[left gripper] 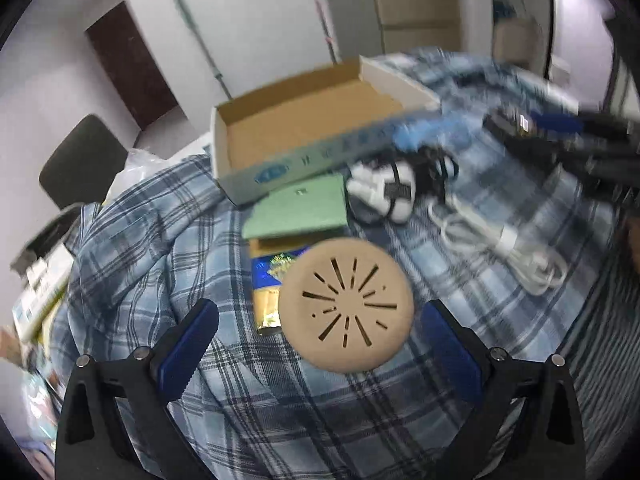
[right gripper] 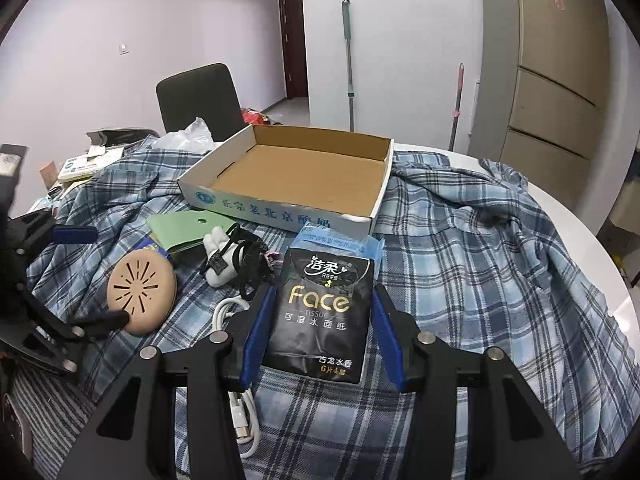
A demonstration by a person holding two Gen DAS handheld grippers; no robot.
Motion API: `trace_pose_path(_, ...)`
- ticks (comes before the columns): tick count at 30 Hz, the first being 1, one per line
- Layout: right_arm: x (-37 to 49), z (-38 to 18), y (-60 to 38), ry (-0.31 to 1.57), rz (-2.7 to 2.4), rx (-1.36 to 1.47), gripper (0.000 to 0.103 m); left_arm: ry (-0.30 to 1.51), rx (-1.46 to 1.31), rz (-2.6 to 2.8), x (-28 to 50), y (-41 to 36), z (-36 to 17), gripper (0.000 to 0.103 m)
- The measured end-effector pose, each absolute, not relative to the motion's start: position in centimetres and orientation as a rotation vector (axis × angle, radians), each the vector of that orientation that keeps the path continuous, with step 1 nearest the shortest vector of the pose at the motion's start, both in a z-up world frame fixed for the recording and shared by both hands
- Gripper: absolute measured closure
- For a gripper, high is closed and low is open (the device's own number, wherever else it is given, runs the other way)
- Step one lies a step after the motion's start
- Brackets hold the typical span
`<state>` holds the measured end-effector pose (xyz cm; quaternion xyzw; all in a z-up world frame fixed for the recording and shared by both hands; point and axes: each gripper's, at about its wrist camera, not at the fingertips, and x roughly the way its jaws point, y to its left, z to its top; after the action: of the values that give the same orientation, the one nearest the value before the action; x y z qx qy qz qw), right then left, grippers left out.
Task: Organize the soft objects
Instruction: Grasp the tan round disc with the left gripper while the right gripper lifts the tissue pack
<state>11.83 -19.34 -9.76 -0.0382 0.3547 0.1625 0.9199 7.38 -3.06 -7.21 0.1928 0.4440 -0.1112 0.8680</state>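
- Our right tool (right gripper: 322, 330) is clamped on the black tissue pack (right gripper: 322, 312), one blue pad against each long side; the pack's long axis runs straight ahead along the fingers, with a blue pack (right gripper: 340, 242) showing just behind its far end.
- The open cardboard box (right gripper: 256, 196) lies directly ahead of the held pack, just beyond it, empty and with its low printed wall facing us. We judge the coming move to be a forward carry over that wall, since the pack already points at the box.
- Our left tool (left gripper: 320, 328) stands wide open and holds nothing; the round tan vented pad (left gripper: 346, 306) lies between and just ahead of its fingers, on the cloth, partly over a blue-and-gold packet (left gripper: 268, 280). The left hand is plainly the nearer one to that pad.
- Between the pad and the box lie a green card sleeve (left gripper: 298, 210), a small white plush tangled with a black strap (left gripper: 384, 192), and a white cable (left gripper: 500, 248).
- Everything rests on a blue plaid cloth (right gripper: 480, 280) rumpled over a white round tabletop (right gripper: 580, 232).
- Beyond: pale walls, a dark chair (right gripper: 198, 96), a dark door, two mop handles, tan cabinets.
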Motion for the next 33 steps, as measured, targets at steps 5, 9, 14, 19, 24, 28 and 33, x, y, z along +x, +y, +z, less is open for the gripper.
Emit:
trace_pose_path(5, 11.9, -9.8, -19.8, 0.739, 0.335, -0.054, 0.055, 1.006, 0.456, -0.26, 8.5, -4.5, -8.9, 0.009)
trace_pose_path(9, 11.8, -9.8, -19.8, 0.735, 0.332, -0.057, 0.055, 1.02, 0.469, -0.246, 9.4, -4.8, -9.3, 0.009)
trace_pose_path(14, 11.6, -9.7, -19.6, 0.729, 0.336, -0.069, 0.055, 1.045, 0.423, -0.244, 10.0, -4.5, -9.5, 0.009)
trace_pose_path(19, 11.9, -9.9, -19.7, 0.743, 0.334, -0.061, 0.055, 1.046, 0.432, -0.246, 10.2, -4.7, -9.8, 0.009)
trace_pose_path(24, 12.1, -10.1, -19.6, 0.757, 0.337, -0.063, 0.055, 1.042, 0.45, -0.246, 9.9, -4.9, -9.7, 0.009)
trace_pose_path(28, 12.0, -10.1, -19.5, 0.757, 0.337, -0.069, 0.055, 1.041, 0.464, -0.254, 9.8, -5.1, -9.8, 0.009)
trace_pose_path(33, 12.0, -10.1, -19.7, 0.755, 0.336, -0.057, 0.055, 1.06, 0.397, -0.28, 10.3, -4.4, -9.8, 0.02)
